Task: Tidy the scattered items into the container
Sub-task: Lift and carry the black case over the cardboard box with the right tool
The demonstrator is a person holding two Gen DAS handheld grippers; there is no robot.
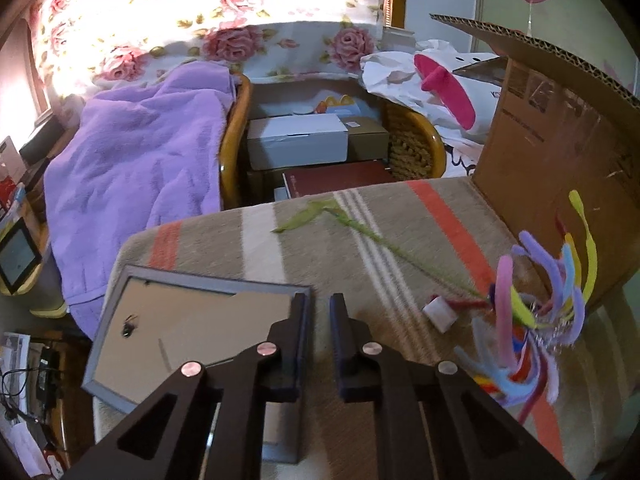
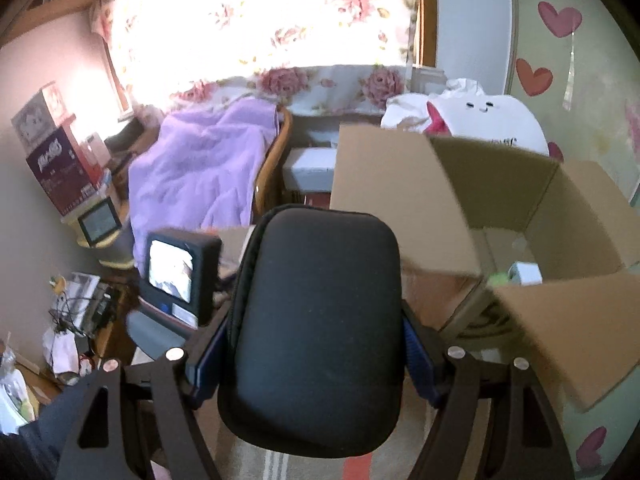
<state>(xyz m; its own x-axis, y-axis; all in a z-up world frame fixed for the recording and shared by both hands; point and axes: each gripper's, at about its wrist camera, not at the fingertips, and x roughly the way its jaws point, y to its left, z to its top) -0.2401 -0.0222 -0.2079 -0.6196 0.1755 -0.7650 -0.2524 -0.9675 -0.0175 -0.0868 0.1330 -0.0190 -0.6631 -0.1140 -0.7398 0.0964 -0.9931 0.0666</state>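
My right gripper (image 2: 316, 364) is shut on a black zip case (image 2: 316, 332) and holds it in the air, left of the open cardboard box (image 2: 472, 200). A small white box (image 2: 526, 272) lies inside it. My left gripper (image 1: 318, 308) is empty with its jaws close together, just above the striped tabletop, its left finger over the right edge of a grey picture frame (image 1: 188, 336). A bunch of coloured pipe cleaners (image 1: 536, 316) on a green stem (image 1: 380, 240) lies to its right, beside the cardboard box (image 1: 560, 152). A small white block (image 1: 438, 312) lies by the stem.
The striped cloth table (image 1: 400, 208) ends at a rounded far edge. Beyond it stand a rattan chair with a purple blanket (image 1: 132, 160), stacked boxes (image 1: 296, 144) and a white plush (image 1: 440, 80). Clutter and cables (image 2: 80, 312) lie at the left.
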